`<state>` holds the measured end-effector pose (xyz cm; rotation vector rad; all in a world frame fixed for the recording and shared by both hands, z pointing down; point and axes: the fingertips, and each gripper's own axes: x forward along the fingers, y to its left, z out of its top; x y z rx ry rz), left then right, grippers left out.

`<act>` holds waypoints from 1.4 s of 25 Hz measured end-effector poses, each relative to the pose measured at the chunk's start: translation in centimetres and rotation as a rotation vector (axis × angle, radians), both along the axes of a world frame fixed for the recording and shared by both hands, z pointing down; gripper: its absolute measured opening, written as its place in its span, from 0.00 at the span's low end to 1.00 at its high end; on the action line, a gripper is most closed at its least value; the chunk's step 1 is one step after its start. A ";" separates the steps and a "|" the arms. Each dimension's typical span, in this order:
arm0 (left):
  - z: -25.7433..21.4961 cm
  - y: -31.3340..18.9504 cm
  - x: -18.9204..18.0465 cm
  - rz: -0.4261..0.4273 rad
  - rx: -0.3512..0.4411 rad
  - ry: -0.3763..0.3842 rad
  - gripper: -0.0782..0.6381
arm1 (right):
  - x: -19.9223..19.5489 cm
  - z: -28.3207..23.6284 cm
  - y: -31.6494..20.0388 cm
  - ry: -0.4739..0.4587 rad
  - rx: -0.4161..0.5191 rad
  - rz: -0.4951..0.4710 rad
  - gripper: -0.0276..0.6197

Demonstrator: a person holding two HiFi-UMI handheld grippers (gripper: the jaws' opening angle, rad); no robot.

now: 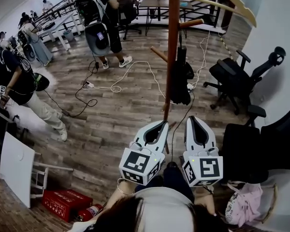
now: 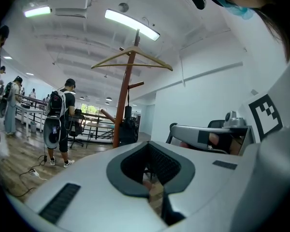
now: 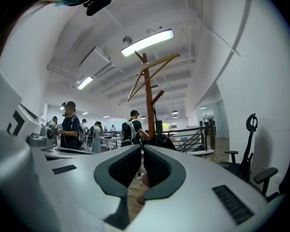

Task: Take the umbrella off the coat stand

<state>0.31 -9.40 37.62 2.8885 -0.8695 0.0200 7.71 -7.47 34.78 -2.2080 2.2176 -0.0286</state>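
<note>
Black umbrella (image 1: 181, 79) is hanging upright against the coat stand (image 1: 172, 42), lying at twelve o'clock from both grippers. Right gripper (image 1: 194, 120), pressed together and empty, is sitting slightly nearer than left gripper (image 1: 163, 124), likewise pressed together.

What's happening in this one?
A person holds a tool in each hand. The left tool and the right tool are both shut and empty, and both point toward a wooden coat stand. A black folded umbrella hangs from one of its pegs. Neither tool touches it, so the umbrella has not yet been taken off.
</note>
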 end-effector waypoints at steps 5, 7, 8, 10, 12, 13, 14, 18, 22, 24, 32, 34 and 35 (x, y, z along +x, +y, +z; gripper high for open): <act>-0.4 -1.2 0.6 -0.018 0.006 0.008 0.12 | 0.7 -0.1 -1.6 0.002 -0.007 -0.028 0.10; -0.6 -1.8 1.0 -0.026 0.006 0.008 0.12 | 1.1 -0.1 -2.2 -0.003 -0.010 -0.039 0.10; -0.6 -2.0 1.3 -0.030 0.006 0.008 0.12 | 1.4 -0.1 -2.5 -0.005 -0.010 -0.044 0.10; -0.5 -2.4 1.8 -0.037 0.006 0.010 0.12 | 1.9 0.0 -3.1 -0.003 -0.012 -0.056 0.10; -0.3 -2.7 2.2 -0.044 0.004 0.009 0.12 | 2.4 0.2 -3.6 0.001 -0.015 -0.064 0.10; -0.2 -2.8 2.4 -0.049 0.002 0.008 0.12 | 2.6 0.3 -3.9 0.002 -0.017 -0.068 0.11; -0.3 -3.0 2.5 -0.057 -0.001 0.008 0.12 | 2.8 0.4 -4.1 0.003 -0.018 -0.074 0.11; -0.3 -3.8 3.4 -0.079 -0.004 0.004 0.12 | 3.5 0.6 -5.1 0.001 -0.025 -0.101 0.11; -0.2 -4.5 4.1 -0.096 -0.007 0.004 0.12 | 4.0 1.1 -6.2 0.002 -0.040 -0.133 0.14; 0.0 -4.9 4.2 -0.110 -0.014 0.008 0.12 | 4.1 1.5 -6.9 -0.002 -0.054 -0.154 0.20; 0.6 -6.5 4.9 -0.168 -0.041 0.003 0.12 | 5.4 2.5 -9.4 -0.005 -0.071 -0.194 0.26; 0.9 -6.9 4.9 -0.178 -0.037 -0.003 0.12 | 5.5 2.7 -10.1 -0.007 -0.075 -0.205 0.27; 1.1 -7.1 4.9 -0.180 -0.034 -0.006 0.12 | 5.6 2.8 -10.5 -0.007 -0.078 -0.210 0.28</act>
